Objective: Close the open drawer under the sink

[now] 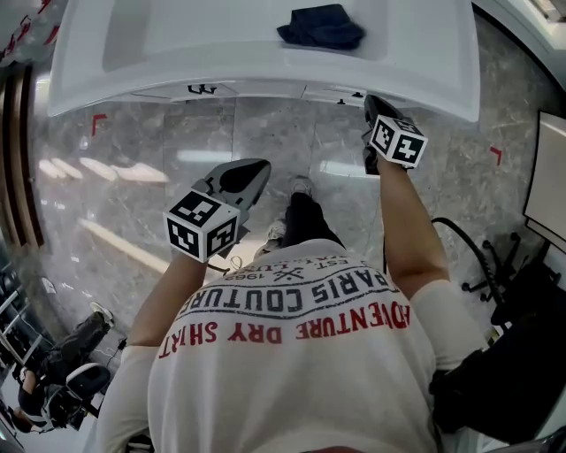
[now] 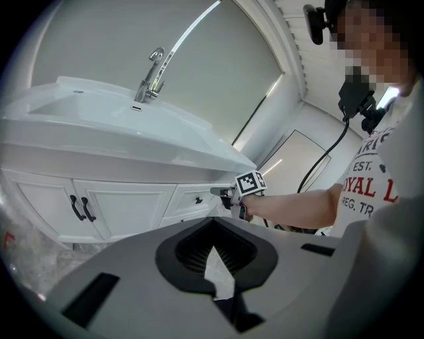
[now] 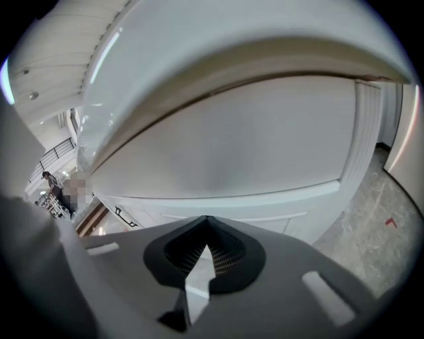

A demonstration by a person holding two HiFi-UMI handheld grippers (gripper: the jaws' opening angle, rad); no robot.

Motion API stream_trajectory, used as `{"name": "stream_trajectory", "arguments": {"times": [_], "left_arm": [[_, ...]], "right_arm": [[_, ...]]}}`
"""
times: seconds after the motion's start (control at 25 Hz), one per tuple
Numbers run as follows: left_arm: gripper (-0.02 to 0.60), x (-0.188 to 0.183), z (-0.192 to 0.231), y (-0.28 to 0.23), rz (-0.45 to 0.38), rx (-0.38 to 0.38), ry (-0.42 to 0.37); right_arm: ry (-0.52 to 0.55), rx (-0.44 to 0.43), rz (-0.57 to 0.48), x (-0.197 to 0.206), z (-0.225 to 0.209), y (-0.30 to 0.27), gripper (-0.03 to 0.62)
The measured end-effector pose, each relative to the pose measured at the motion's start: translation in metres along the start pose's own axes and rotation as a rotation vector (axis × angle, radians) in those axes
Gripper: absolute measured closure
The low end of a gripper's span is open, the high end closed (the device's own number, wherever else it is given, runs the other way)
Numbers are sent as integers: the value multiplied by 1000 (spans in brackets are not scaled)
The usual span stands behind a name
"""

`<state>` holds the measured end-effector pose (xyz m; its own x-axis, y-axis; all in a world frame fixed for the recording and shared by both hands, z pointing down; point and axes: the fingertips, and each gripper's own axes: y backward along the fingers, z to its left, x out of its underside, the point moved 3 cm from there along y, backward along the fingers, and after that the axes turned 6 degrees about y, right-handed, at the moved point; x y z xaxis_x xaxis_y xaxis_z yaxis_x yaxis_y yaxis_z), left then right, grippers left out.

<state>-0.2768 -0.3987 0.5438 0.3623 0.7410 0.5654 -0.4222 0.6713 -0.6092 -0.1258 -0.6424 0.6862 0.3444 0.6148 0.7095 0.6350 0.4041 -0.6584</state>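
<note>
The left gripper (image 1: 243, 177) hangs over the marble floor (image 1: 133, 150), well back from the sink (image 1: 265, 66). Its jaws are closed to a thin slit, with nothing between them. Under the sink's front edge are two cabinet doors (image 2: 112, 205) with black handles, and right of them the drawer (image 2: 192, 198), below the right front corner. The right gripper (image 1: 373, 111) is up against the drawer front, its jaws likewise narrowed to a slit and empty. I cannot tell how far out the drawer stands. A dark cloth (image 1: 320, 25) lies on the sink top.
</note>
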Motion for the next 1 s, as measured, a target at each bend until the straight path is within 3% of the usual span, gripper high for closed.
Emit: {"name": "stream_trajectory", "arguments": {"times": [0.2, 0.56, 0.76, 1.0], "left_arm": [[581, 3, -17, 23, -28, 24, -33], [581, 27, -85, 103, -111, 123, -169], [581, 59, -135, 154, -153, 219, -258], [581, 95, -178, 198, -180, 274, -310]], "right_arm": [[-22, -93, -82, -8, 48, 59, 592], [-12, -292, -244, 0, 202, 234, 592], [63, -338, -301, 25, 271, 336, 592], [160, -344, -294, 68, 317, 404, 592]]}}
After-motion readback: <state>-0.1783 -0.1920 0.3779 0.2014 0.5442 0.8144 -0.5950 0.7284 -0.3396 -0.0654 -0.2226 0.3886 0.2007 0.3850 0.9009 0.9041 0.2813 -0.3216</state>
